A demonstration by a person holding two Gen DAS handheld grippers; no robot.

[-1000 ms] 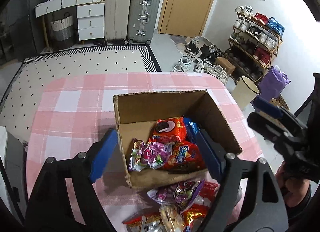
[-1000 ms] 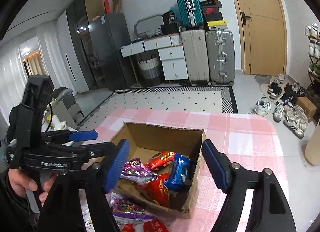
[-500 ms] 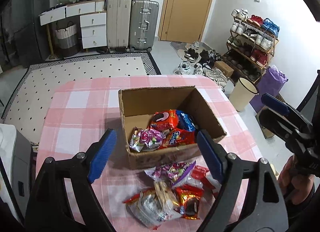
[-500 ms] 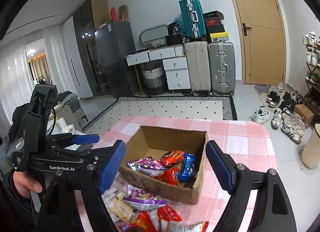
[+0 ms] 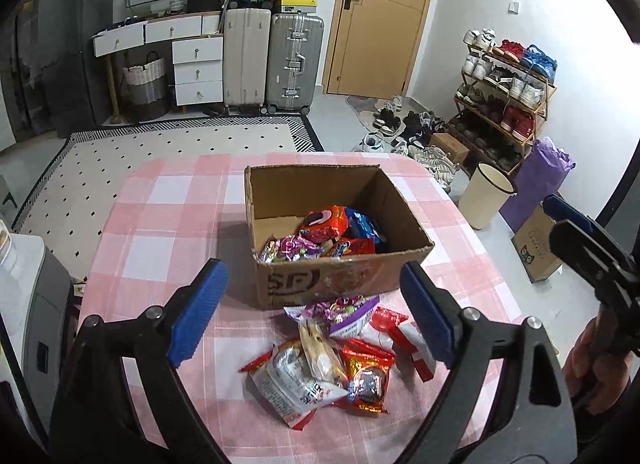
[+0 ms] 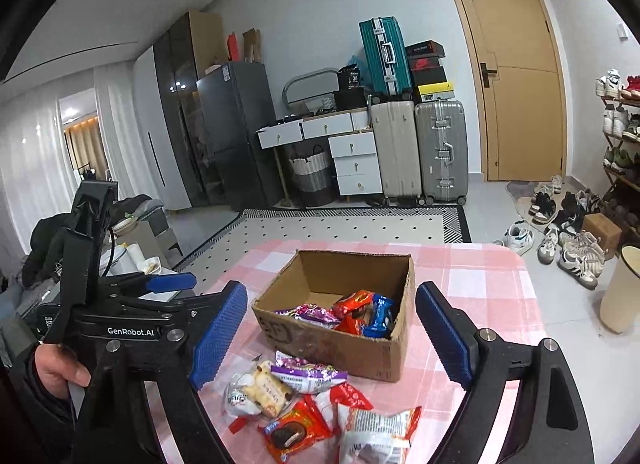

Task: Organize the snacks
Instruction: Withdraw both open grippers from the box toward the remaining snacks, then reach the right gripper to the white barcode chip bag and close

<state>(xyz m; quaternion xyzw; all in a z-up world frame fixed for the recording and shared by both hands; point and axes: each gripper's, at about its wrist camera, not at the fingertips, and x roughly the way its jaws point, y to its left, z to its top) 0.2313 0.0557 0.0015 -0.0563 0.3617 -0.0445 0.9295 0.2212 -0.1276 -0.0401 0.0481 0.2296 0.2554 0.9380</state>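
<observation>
Both hand-held grippers hang over the checked bench (image 5: 160, 224), jaws opening and gripping nothing. Below the left hand-held gripper (image 5: 316, 312) lies a loose heap of snack packets (image 5: 332, 364); just beyond it the cardboard box (image 5: 344, 280) holds more. The right hand-held gripper (image 6: 332, 336) frames the same box.

The open brown cardboard box (image 5: 344, 280) looks matt and rough-edged, and the crinkled foil snack packets (image 5: 324, 364) shine glossy. A pink-and-white checked cloth (image 5: 160, 232) covers the desk; the ribbed blue fingers (image 6: 218, 340) look rubbery.
</observation>
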